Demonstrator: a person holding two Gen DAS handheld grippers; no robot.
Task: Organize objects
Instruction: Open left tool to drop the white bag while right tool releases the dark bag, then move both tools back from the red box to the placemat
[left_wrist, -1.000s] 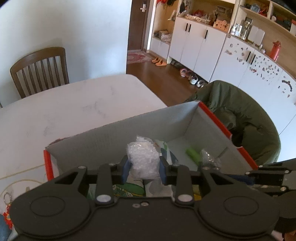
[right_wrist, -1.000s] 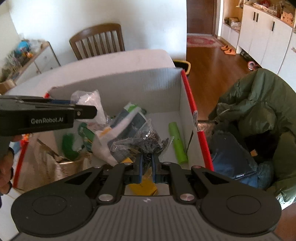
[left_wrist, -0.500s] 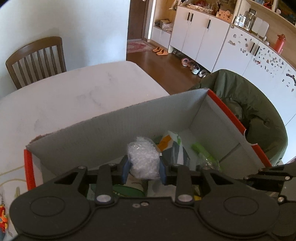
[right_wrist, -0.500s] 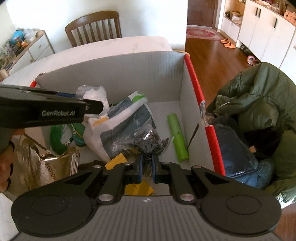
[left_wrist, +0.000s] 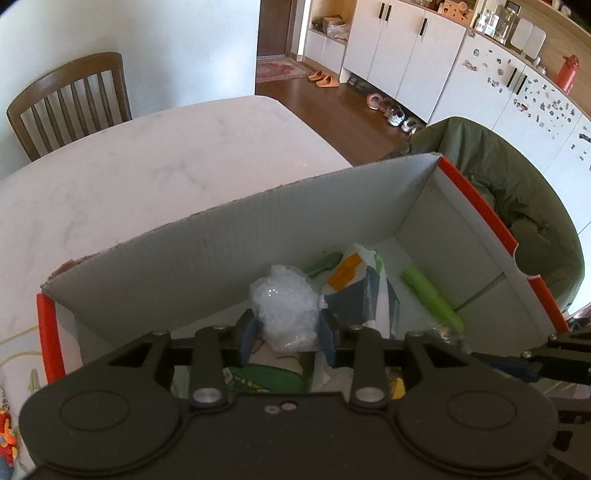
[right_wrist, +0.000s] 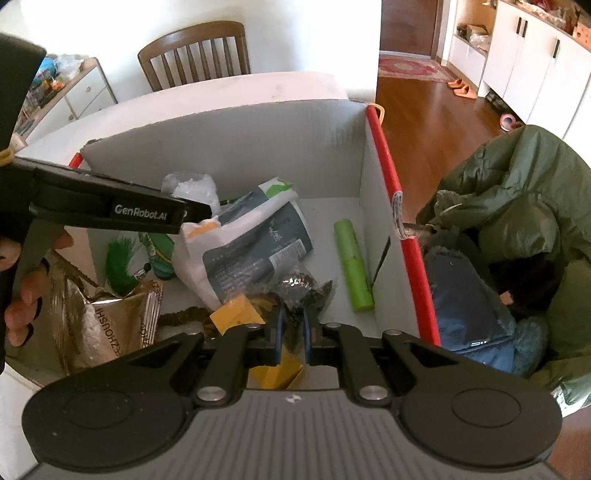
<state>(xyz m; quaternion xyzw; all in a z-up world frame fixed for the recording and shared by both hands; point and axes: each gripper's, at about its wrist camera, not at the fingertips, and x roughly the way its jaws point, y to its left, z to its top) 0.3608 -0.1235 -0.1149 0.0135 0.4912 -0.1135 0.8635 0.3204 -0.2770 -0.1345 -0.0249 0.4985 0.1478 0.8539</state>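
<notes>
Risk as I judge it: my left gripper (left_wrist: 288, 334), clamped on a clear crinkly bag (left_wrist: 286, 308), and my right gripper (right_wrist: 291, 330), pinched on a dark-filled packet (right_wrist: 304, 288), both hover above the box (right_wrist: 236, 140) ahead, where slack film could slip free.

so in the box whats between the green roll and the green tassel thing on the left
In the right wrist view, the big white and grey-blue pouch lies between the green roll and the green tassel, with a green packet beside the tassel.
</notes>
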